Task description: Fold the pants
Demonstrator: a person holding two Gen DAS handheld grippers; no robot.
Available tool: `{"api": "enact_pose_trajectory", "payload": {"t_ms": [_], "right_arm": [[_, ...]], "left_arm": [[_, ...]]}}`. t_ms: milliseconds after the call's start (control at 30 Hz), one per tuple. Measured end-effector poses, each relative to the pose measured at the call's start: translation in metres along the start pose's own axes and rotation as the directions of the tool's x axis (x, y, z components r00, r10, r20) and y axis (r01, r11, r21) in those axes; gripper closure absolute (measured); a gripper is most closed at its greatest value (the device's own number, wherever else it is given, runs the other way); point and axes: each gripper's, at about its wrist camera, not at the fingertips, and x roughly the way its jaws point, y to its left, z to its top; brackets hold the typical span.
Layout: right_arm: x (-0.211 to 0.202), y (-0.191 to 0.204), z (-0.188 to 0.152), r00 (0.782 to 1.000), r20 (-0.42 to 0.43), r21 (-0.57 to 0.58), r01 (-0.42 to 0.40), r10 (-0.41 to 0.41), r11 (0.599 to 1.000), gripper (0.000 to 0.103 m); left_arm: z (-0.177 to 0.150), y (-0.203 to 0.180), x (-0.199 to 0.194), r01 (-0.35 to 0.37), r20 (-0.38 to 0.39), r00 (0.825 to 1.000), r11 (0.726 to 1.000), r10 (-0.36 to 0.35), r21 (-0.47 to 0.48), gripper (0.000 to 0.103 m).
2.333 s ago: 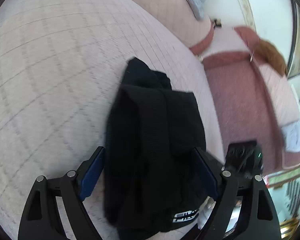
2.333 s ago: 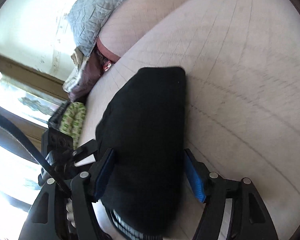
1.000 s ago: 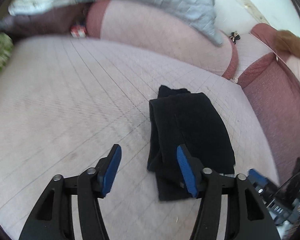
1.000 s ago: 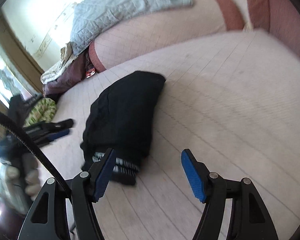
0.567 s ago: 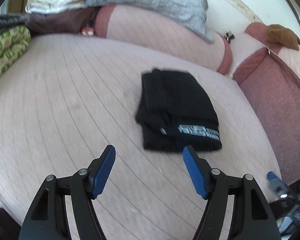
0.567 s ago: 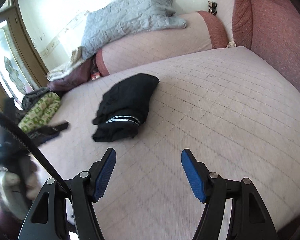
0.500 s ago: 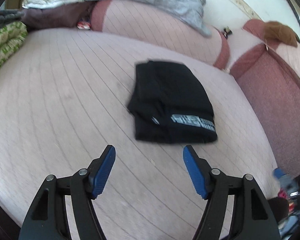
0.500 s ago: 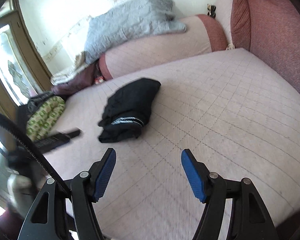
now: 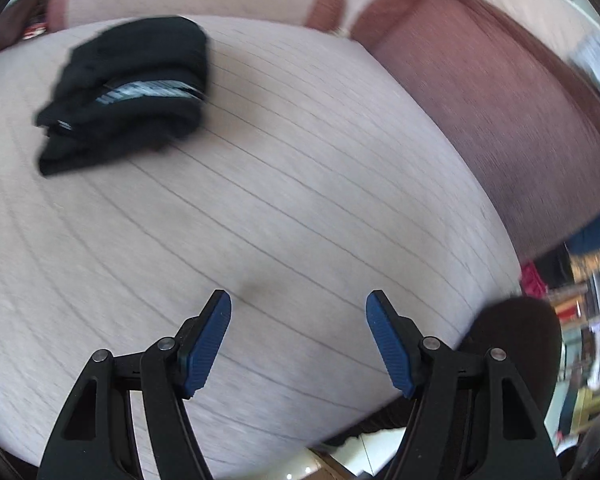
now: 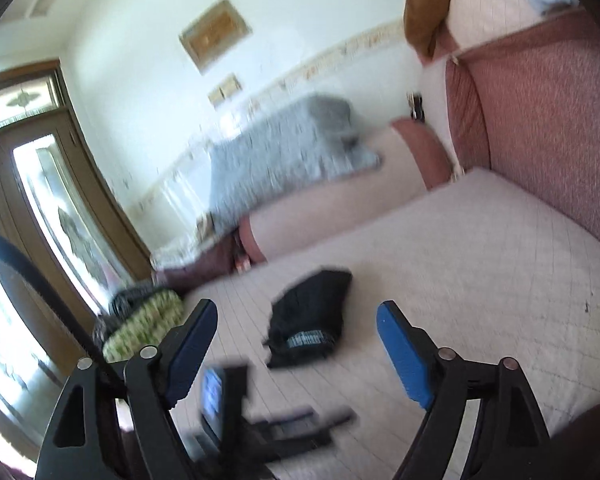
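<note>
The black pants (image 9: 124, 88) lie folded in a compact bundle on the pale quilted bed (image 9: 300, 200), waistband lettering showing. In the right wrist view the pants (image 10: 312, 316) sit mid-bed, well beyond the fingers. My left gripper (image 9: 298, 312) is open and empty, over bare bed near its front edge, far from the pants. My right gripper (image 10: 296, 320) is open and empty, raised and pulled back. The left gripper also shows blurred in the right wrist view (image 10: 260, 412), low over the bed.
A red upholstered headboard (image 9: 500, 112) borders the bed on the right. A grey quilt (image 10: 296, 152) lies on a bolster at the far side. A green patterned bundle (image 10: 144, 320) sits at the bed's left edge. A door (image 10: 60, 220) stands at left.
Both grippers have let go of the folded pants and pulled back, open. The left view has swung right; the right view has risen and tilted up toward the wall.
</note>
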Motion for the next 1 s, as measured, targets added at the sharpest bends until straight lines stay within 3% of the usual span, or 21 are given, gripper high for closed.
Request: {"api": "enact_pose_trajectory", "payload": {"t_ms": [133, 267, 333, 400, 500, 533, 600, 667, 767, 833, 933, 1000], "right_arm": [[0.003, 0.015, 0.002, 0.987, 0.132, 0.044, -0.095, 0.089, 0.994, 0.015], [0.028, 0.027, 0.003, 0.985, 0.048, 0.060, -0.166, 0.163, 0.984, 0.015], [0.041, 0.024, 0.002, 0.978, -0.011, 0.127, -0.205, 0.208, 0.971, 0.015], [0.052, 0.020, 0.003, 0.980, -0.072, 0.127, -0.175, 0.185, 0.976, 0.015], [0.069, 0.015, 0.001, 0.990, -0.142, 0.000, -0.014, 0.014, 1.000, 0.012], [0.078, 0.012, -0.003, 0.984, -0.162, -0.063, 0.058, -0.068, 0.996, 0.012], [0.097, 0.005, -0.015, 0.966, -0.186, -0.164, 0.148, -0.178, 0.975, 0.012], [0.123, -0.005, -0.034, 0.928, -0.242, -0.249, 0.222, -0.283, 0.943, 0.012], [0.156, -0.018, -0.067, 0.869, -0.320, -0.330, 0.273, -0.379, 0.904, 0.012], [0.172, -0.023, -0.082, 0.843, -0.361, -0.342, 0.277, -0.398, 0.898, 0.012], [0.184, -0.026, -0.093, 0.833, -0.387, -0.337, 0.272, -0.396, 0.901, 0.012], [0.187, -0.024, -0.095, 0.834, -0.381, -0.349, 0.271, -0.400, 0.897, 0.012]], "left_arm": [[-0.011, -0.026, 0.008, 0.028, -0.032, 0.999, 0.999, -0.027, 0.046, 0.034], [-0.014, -0.032, 0.003, 0.012, -0.014, 1.000, 0.998, -0.011, 0.069, 0.034], [-0.012, -0.022, -0.005, -0.036, 0.027, 0.999, 0.997, 0.034, 0.061, 0.034], [-0.011, -0.005, -0.017, -0.102, 0.079, 0.992, 0.994, 0.100, 0.031, 0.034], [-0.006, 0.029, -0.038, -0.247, 0.172, 0.953, 0.968, 0.249, -0.035, 0.034], [-0.003, 0.043, -0.048, -0.319, 0.207, 0.922, 0.945, 0.326, -0.067, 0.034], [0.002, 0.060, -0.058, -0.391, 0.235, 0.884, 0.914, 0.405, -0.105, 0.034], [0.007, 0.077, -0.070, -0.440, 0.251, 0.848, 0.884, 0.466, -0.157, 0.034], [0.008, 0.087, -0.085, -0.480, 0.282, 0.808, 0.855, 0.518, -0.195, 0.033], [0.008, 0.087, -0.093, -0.512, 0.315, 0.775, 0.836, 0.548, -0.196, 0.028], [0.008, 0.082, -0.099, -0.552, 0.365, 0.729, 0.813, 0.579, -0.186, 0.023], [0.006, 0.082, -0.100, -0.554, 0.385, 0.722, 0.813, 0.575, -0.177, 0.018]]}}
